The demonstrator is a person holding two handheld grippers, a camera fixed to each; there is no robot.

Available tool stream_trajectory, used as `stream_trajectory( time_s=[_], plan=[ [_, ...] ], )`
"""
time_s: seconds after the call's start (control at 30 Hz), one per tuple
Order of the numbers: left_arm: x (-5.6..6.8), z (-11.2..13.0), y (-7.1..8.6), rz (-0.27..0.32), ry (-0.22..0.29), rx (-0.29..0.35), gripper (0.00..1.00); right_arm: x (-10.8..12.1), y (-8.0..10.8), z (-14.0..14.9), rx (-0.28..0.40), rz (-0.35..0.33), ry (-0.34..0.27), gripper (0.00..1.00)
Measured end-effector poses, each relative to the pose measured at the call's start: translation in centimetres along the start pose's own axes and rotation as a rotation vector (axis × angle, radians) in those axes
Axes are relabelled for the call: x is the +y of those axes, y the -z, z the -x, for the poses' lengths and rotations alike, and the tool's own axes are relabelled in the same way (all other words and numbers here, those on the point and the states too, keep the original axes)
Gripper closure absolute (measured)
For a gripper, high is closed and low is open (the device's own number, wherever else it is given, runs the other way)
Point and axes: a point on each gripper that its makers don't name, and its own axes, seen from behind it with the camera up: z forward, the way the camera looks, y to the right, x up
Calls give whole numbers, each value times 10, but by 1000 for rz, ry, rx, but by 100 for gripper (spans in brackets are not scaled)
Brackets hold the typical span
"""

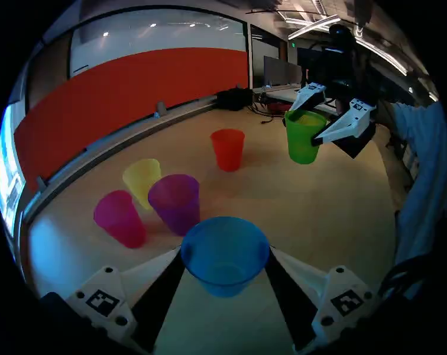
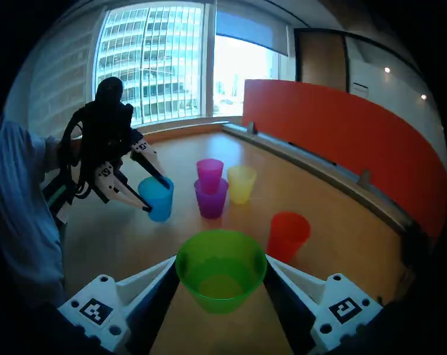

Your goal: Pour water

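Left gripper point(image 1: 225, 255): fingers spread to cup width, both pressing the sides of the blue cup point(image 1: 223, 281). The cup is upright with its long axis vertical and its mouth up, over the desk point(image 1: 318, 207).

Right gripper point(image 2: 221, 266): clamped likewise on the green cup point(image 2: 220, 293), upright, a little liquid at the bottom.

Orange cup point(image 1: 227, 149), yellow cup point(image 1: 142, 177), purple cup point(image 1: 176, 202) and magenta cup point(image 1: 119, 218) stand toward the desk's wall-side edge.

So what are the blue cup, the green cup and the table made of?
The blue cup looks like thin see-through plastic: light glows through its wall. The green cup looks the same, smooth and slightly shiny. The table seems wood or wood-look laminate, pale tan with a soft sheen.
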Motion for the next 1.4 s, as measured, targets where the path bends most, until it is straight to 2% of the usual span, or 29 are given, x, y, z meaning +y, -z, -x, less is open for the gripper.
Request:
stream_trajectory(
  time_s=[0.3,0.67,0.73,0.8,1.17,1.4],
  plan=[
    [2,13,-9,16,27,-17,11,1,-3,4,-9,2,-5,9],
    [4,25,-8,25,55,-26,11,0,-10,17,-39,6,-2,9],
    [4,28,-8,26,59,-34,11,0,-13,21,-46,5,-4,9],
    [5,31,-8,28,63,-42,6,-1,-16,25,-53,4,-5,9],
    [8,40,-1,29,57,-64,4,-5,-33,46,-94,-2,-7,9],
    [10,45,6,28,85,-66,4,-4,-37,55,-107,3,-4,9]
  ],
)
